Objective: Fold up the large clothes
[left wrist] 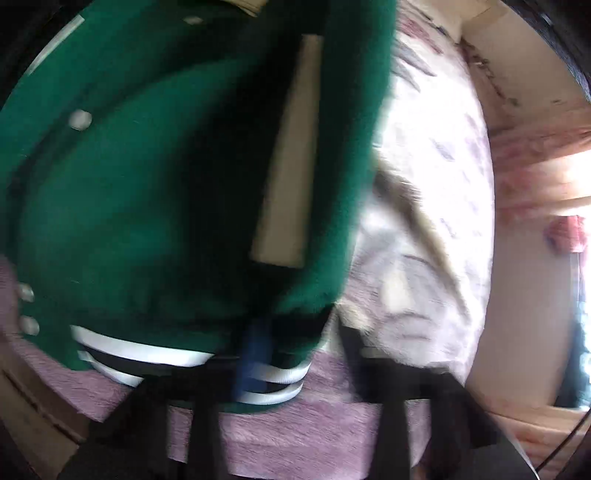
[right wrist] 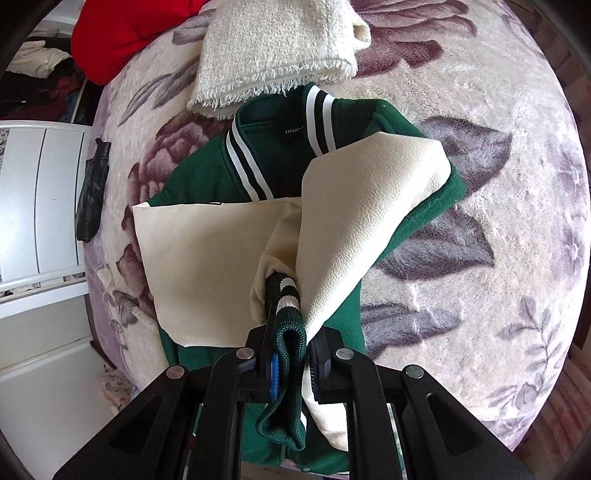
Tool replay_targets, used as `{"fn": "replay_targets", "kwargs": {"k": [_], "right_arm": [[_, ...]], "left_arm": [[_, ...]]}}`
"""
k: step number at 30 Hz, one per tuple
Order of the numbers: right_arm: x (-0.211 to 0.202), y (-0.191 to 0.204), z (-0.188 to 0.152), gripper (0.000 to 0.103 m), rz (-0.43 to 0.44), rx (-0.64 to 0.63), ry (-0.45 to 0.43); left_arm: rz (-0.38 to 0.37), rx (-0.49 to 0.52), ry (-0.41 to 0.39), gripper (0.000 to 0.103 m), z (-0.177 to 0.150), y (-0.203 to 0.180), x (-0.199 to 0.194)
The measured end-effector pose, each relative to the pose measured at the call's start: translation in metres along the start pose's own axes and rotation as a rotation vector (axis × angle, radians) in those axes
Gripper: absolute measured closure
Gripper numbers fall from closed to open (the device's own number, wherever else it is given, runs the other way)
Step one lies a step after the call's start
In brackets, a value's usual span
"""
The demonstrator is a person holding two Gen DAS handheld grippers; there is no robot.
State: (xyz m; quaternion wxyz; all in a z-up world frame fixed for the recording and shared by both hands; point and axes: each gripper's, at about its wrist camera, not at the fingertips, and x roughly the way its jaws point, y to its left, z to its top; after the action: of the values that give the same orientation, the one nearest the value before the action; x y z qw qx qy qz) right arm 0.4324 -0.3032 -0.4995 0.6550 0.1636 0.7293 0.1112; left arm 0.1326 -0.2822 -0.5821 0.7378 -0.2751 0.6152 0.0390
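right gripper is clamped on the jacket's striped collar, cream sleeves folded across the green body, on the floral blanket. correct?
Not the collar. The right gripper is clamped on the striped cuff of a cream sleeve; the collar lies free further up the jacket. The right wrist view shows it. The rest holds.

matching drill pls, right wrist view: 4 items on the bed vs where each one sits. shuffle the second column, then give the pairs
Things:
1. striped cuff
2. fringed cream blanket
3. red cloth
4. black glove

Places:
A. at the left edge of the bed, beside the white furniture
B. clamped between the right gripper's pads
C. in the top left corner, partly behind the blanket
D. folded, just beyond the green jacket's collar

Pairs: 1-B, 2-D, 3-C, 4-A
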Motion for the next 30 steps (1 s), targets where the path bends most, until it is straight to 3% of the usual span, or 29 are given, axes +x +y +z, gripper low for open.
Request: {"fn": "replay_targets", "kwargs": {"k": [2,7,11,14,19,22,28,30], "right_arm": [[-0.002,-0.003,0.001,0.090,0.001,-0.003,0.008],[-0.010,-0.003,0.005,0.090,-0.002,-0.010,0.028],[-0.013,0.012,0.004,0.090,-0.013,-0.022,0.041],[-0.011,0.036,0.000,0.090,-0.011,-0.038,0.052],[0.001,0.108,-0.003,0.090,-0.011,-0.072,0.033],[0.020,0.159,0.001,0.090,-0.027,-0.082,0.021],[0.097,0.253,0.011,0.090,-0.153,-0.095,0.008],[0.129,0.277,0.015,0.090,-0.199,-0.081,-0.003]], "left_arm": [[0.006,-0.013,-0.044,0.094,-0.001,0.004,-0.011],[0.004,-0.040,-0.182,0.096,-0.019,0.039,-0.085],[0.015,-0.065,-0.263,0.096,-0.013,0.080,-0.148],[0.006,-0.092,-0.318,0.096,-0.001,0.120,-0.190],[0.012,-0.119,-0.394,0.096,0.048,0.197,-0.243],[-0.003,-0.168,-0.393,0.096,0.080,0.257,-0.243],[-0.069,-0.275,-0.301,0.098,0.138,0.367,-0.192],[-0.054,-0.294,-0.266,0.103,0.152,0.399,-0.177]]}}
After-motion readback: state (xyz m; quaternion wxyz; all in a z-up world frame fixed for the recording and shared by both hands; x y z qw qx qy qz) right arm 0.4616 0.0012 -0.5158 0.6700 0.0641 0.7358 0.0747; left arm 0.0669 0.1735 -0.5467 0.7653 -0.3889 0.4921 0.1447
